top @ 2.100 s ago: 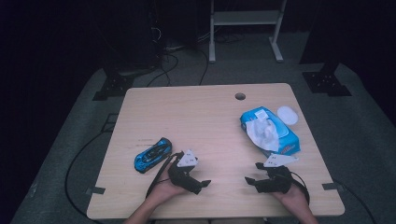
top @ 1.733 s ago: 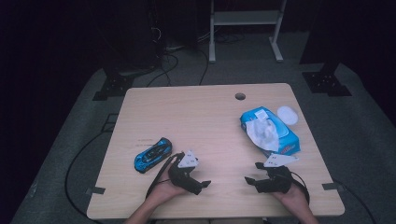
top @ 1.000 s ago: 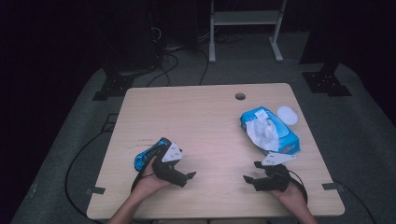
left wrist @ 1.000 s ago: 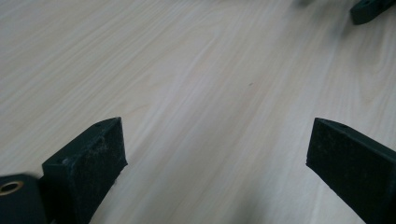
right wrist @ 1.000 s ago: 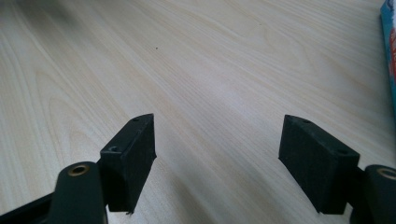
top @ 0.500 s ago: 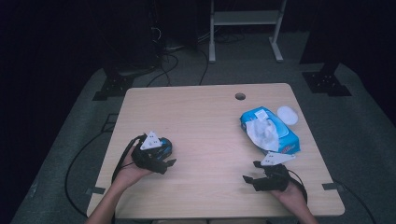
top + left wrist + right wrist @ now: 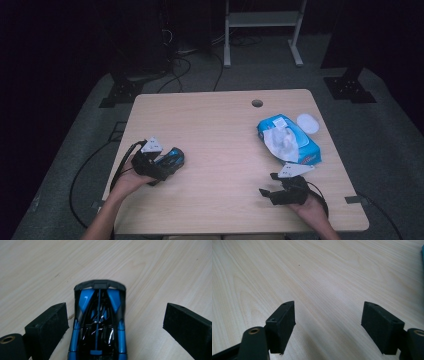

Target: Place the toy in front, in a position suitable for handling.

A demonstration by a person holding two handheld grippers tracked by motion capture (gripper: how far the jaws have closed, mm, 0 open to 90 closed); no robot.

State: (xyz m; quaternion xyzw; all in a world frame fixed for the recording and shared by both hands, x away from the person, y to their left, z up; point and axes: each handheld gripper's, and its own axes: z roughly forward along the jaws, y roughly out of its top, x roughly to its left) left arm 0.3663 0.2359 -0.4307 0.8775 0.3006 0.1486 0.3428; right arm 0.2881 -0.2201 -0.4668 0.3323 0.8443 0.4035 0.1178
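We are watching the left hand-held gripper (image 7: pixel 115 322) sitting at the near left of the worktop (image 7: pixel 220 130), its jaws standing wide apart on either side of a blue toy car (image 7: pixel 98 320). The car is lying flat on the wood between the two pads, with a small gap on one side and a much wider gap on the other, so nothing is clamping it. In the high view we are seeing the same left hand-held gripper (image 7: pixel 167 167) over the car (image 7: pixel 174 157), with its cable trailing off the near left edge.

At the near right, the right hand-held gripper (image 7: pixel 328 322) is resting low over bare wood, its jaws spread wide and holding nothing; the high view is showing it (image 7: pixel 267 192) just near of a blue pack of wipes (image 7: pixel 289 139).

The pack is lying at the right of the worktop with a white sheet poking from its top. A round white lid (image 7: pixel 307 123) is sitting just beside its far right corner. A small hole (image 7: pixel 257 103) is showing near the far edge.
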